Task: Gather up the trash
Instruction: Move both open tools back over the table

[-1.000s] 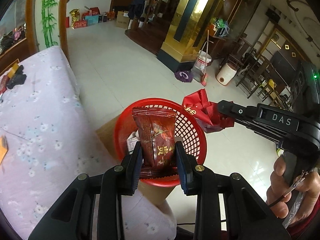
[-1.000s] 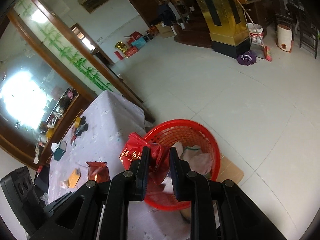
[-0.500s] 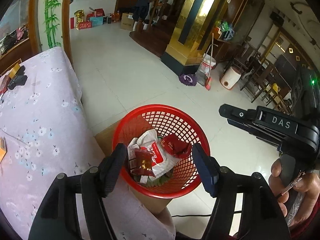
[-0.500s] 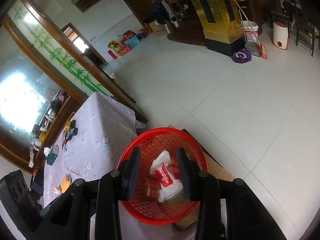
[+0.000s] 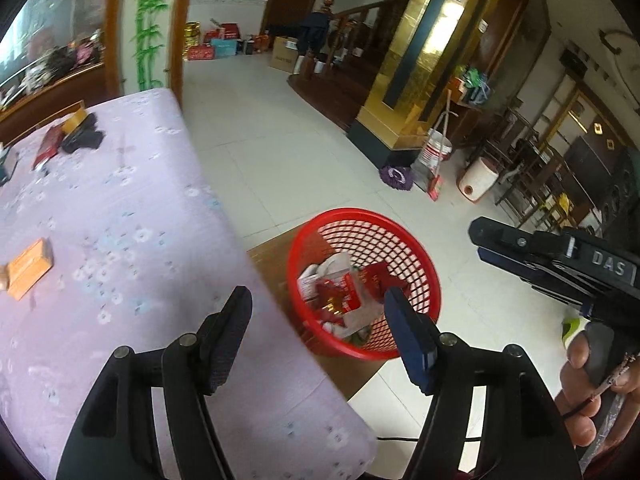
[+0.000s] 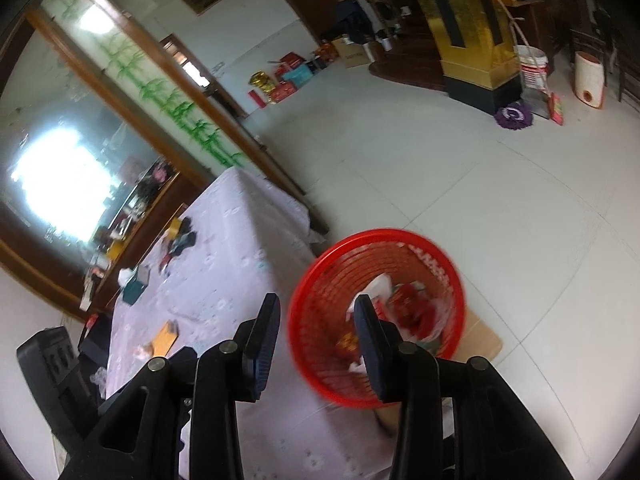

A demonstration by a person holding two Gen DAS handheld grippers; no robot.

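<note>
Red basket (image 5: 400, 240): plastic mesh, on floor just beside tabletop corner, sits on a cardboard sheet (image 5: 276, 252). Holds dropped trash: red snack wrappers (image 5: 340, 296), white packet bits.
Left gripper (image 5: 318, 332): jaws spread wide, nothing between them. Just been opening.
Right gripper (image 6: 316, 338): jaws parted, narrower than left, empty, basket seen behind them. Also just been opening.
Person's hand (image 5: 592, 380): on right gripper's handle, lower right in left wrist view.
Tabletop (image 5: 120, 208): lilac floral cloth. Leftover bits on it: orange packet (image 5: 30, 268) near left edge, red wrapper (image 5: 46, 148) and dark item (image 5: 84, 138) at far end, teal box (image 6: 134, 286) in right wrist view.
Handling (est.): wrappers v. light, thin, crinkly, prob slick foil; no fragility. Pinch a raised edge or corner, not flat face; flat ones may slide on cloth. Orange packet looks stiffer, grab across short side.
Progress: partly done, several pcs left on tabletop.
</note>
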